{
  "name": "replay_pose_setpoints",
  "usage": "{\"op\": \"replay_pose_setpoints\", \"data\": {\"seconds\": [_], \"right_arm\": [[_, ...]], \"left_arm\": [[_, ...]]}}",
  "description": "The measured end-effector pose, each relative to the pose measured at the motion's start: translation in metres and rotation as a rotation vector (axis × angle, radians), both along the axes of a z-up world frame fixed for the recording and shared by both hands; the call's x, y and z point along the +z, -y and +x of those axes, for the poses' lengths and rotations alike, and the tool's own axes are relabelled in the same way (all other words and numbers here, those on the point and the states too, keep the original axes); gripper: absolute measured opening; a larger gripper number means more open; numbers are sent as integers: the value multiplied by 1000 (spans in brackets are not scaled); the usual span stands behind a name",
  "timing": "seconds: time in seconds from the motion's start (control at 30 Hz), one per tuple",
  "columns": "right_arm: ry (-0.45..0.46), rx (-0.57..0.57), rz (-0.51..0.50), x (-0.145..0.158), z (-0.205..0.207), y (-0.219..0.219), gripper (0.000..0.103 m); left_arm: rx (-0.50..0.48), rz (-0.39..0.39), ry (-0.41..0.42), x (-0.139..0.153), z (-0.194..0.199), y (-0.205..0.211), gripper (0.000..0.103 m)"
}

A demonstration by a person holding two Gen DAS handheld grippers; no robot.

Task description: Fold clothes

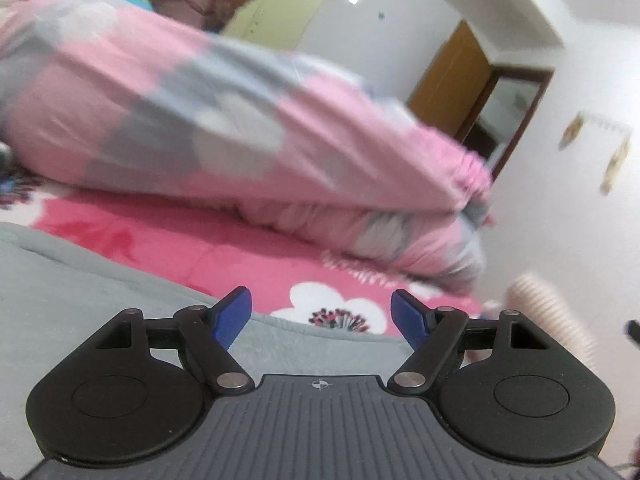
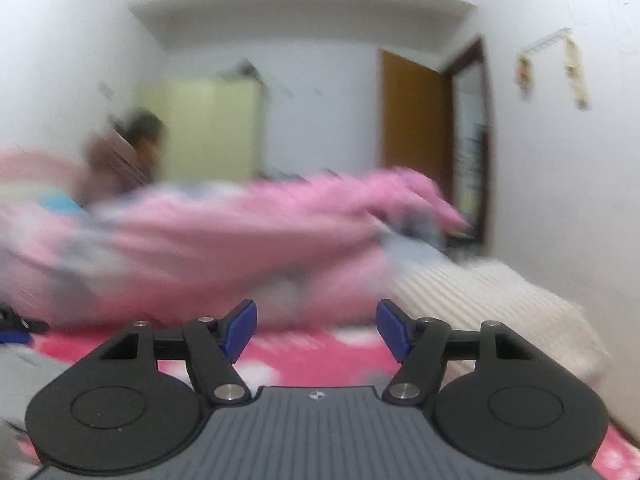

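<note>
Grey garment (image 1: pixel 80 288) lies flat, edge running left-to-right; orientation otherwise unclear.

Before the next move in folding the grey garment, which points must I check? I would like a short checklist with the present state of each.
1. Left gripper open and holding nothing: ok.
2. Right gripper open and holding nothing: ok.
3. Grey garment lying on the pink floral sheet: ok.
4. Fold neat and complete: cannot tell; only part of the garment shows.
5. Pink and grey quilt apart from the garment: ok in the left view.
6. Sharp right view for aiming: not ok, blurred.
</note>
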State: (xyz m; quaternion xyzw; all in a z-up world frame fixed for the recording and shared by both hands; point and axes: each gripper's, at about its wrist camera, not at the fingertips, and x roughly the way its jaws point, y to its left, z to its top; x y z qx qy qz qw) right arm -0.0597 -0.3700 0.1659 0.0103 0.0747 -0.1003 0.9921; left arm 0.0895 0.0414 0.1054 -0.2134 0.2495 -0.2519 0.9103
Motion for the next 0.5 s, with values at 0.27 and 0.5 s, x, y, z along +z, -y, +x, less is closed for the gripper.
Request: {"op": "replay_pose_setpoints", "data": {"seconds": [0.27, 0.5], "right_arm": [[135, 396, 129, 66, 3, -88, 69], [-89, 693, 317, 53, 100, -181, 72]], "left_arm": [[338, 66, -25, 63, -60, -197, 84], [432, 92, -199, -19, -94, -271, 90]]}}
